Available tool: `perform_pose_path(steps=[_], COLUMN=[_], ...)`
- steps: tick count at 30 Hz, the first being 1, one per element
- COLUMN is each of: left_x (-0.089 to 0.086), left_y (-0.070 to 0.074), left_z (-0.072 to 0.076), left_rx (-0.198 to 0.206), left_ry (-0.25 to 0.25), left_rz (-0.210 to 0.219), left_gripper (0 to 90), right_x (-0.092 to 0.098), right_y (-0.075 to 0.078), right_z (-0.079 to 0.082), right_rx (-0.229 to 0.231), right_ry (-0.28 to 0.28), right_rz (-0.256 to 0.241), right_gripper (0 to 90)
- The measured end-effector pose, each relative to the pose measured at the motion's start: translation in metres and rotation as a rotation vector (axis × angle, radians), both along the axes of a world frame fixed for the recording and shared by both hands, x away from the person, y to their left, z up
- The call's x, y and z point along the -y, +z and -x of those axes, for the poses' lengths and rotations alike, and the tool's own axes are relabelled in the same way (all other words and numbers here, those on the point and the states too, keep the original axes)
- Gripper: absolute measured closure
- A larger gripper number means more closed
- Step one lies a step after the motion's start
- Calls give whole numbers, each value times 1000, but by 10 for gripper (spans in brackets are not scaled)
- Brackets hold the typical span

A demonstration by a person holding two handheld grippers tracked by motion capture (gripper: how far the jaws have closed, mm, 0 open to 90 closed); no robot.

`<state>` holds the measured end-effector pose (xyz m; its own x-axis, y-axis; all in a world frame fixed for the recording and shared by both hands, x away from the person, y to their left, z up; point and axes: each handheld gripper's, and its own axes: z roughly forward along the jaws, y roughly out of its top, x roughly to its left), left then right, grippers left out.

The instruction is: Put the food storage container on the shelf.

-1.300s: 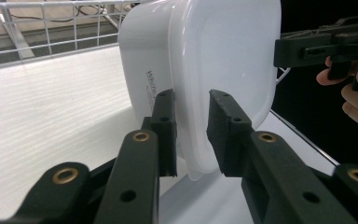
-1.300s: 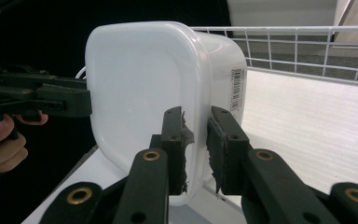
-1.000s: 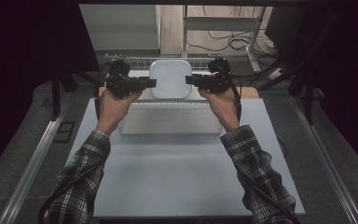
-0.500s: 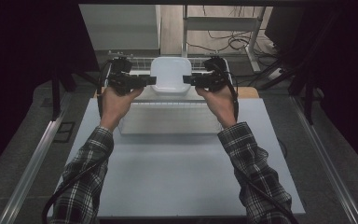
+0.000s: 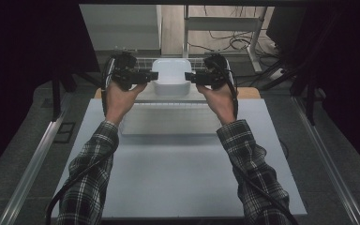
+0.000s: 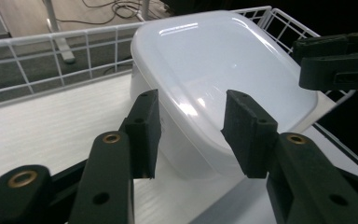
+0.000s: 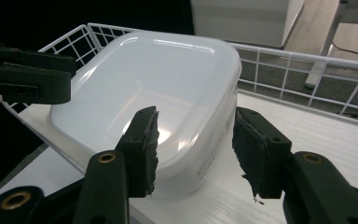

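Observation:
A white plastic container [image 5: 171,75] stands at the far end of the table, inside a low white wire rack [image 5: 140,61]. My left gripper [image 5: 152,75] is at the container's left side and my right gripper [image 5: 190,76] at its right side, both pointing inward. In the left gripper view the open left gripper [image 6: 191,116] has the container [image 6: 223,65] wall between its jaws without pressing it. In the right gripper view the right gripper [image 7: 196,135] stands open the same way around the container [image 7: 163,79] edge. Each view also shows the other gripper across the container.
A white slatted board [image 5: 168,119] lies under and in front of the rack. The pale table [image 5: 178,178] stretches toward the person. Cables trail from both grippers along the plaid sleeves. Dark curtains and metal rails flank the table.
Both hands have moved forward and slightly inward, bringing the open grippers up against the two sides of the container. The container has not moved.

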<state>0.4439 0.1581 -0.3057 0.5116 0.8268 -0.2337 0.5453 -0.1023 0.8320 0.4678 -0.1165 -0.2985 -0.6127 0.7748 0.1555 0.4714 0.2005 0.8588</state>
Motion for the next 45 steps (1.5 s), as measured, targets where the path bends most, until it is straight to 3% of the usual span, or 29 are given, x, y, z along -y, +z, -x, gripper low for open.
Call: perform_pose_path(steps=[2, 4, 8, 12, 13, 14, 16, 19, 23, 38, 45], left_x=[2, 4, 6, 4, 4, 3, 3, 4, 7, 2, 3], left_y=[1, 3, 6, 8, 8, 9, 8, 5, 1, -20, -28], left_z=[-1, 0, 5, 9, 9, 12, 15, 20, 27, 48, 58], left_rx=[3, 28, 59, 64, 64, 66, 67, 79, 94, 156, 154], left_ry=[19, 38, 12, -35, -35, -56, -73, -109, -144, -174, -203], left_rz=[-17, -68, -89, -51, -51, -29, -15, -10, -21, -23, -12], left_gripper=[532, 476, 411, 276, 253, 228, 186, 125, 85, 46, 40], right_x=[-1, -2, -1, 2, 2, 1, 0, -1, -1, 6, 7], right_y=[1, 1, 3, 7, 7, 7, 5, 3, -3, -17, -24], right_z=[0, 0, 1, 3, 3, 7, 11, 18, 24, 42, 50], right_rx=[3, 14, 35, 34, 34, 49, 64, 89, 93, 112, 117], right_ry=[-8, -14, 5, 63, 63, 86, 98, 105, 122, 163, 184], right_rz=[7, 24, 37, 3, 3, 8, 23, 51, 47, 91, 110], right_gripper=[483, 445, 363, 175, 175, 106, 53, 26, 8, 5, 5])
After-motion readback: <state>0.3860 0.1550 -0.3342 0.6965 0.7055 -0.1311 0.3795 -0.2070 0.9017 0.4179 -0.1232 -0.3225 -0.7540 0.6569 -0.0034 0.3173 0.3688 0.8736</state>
